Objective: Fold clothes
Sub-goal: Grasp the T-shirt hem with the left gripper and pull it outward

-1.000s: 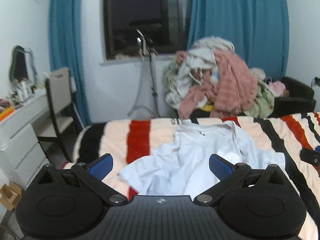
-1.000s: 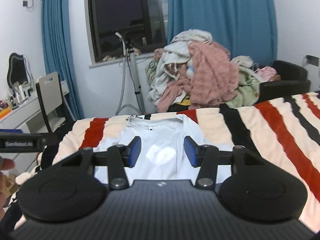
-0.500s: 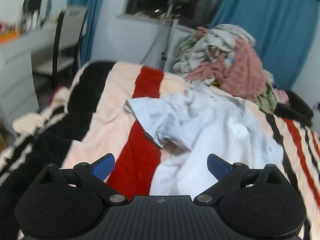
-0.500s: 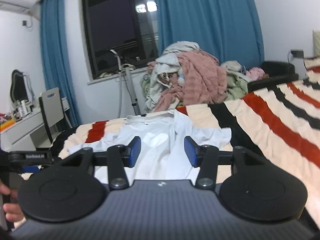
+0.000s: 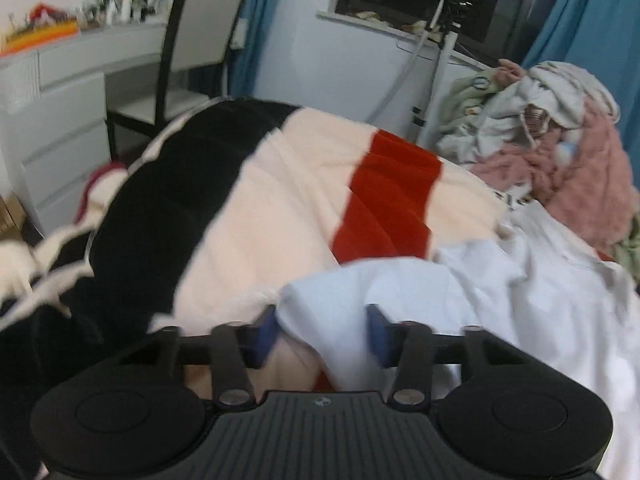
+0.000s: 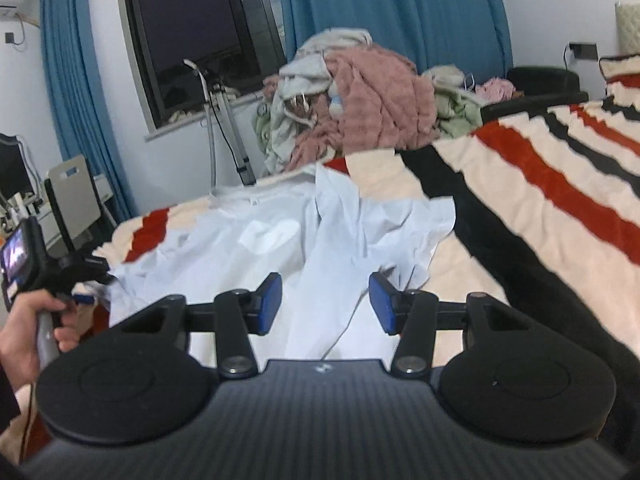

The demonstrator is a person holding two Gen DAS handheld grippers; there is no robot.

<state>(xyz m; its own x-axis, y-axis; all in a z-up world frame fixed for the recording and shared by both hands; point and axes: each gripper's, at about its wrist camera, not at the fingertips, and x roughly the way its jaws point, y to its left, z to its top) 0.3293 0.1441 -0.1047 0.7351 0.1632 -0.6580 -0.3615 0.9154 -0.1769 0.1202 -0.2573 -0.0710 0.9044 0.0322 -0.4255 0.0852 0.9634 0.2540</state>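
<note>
Two grippers at work over one white shirt, spread rumpled on the striped blanket, collar toward the window. Left gripper down at the shirt's left sleeve edge, fingers partly apart with a fold of cloth between the blue pads; not yet pinched, by the look of the gap on either side. Probably set there to catch the sleeve for a fold inward. Right gripper over the shirt's lower right part, fingers apart in the same half-spread way, nothing gripped; cloth seen beyond the pads, contact impossible to tell. Likely waiting to take the matching corner so both sides lift together. Left hand seen from the right view, wrapped round the handle of its tool at the blanket's left edge. Heap of unfolded clothes beyond the far edge, well apart from the shirt. Folding barely begun: sleeves out, body creased, no fold made.
</note>
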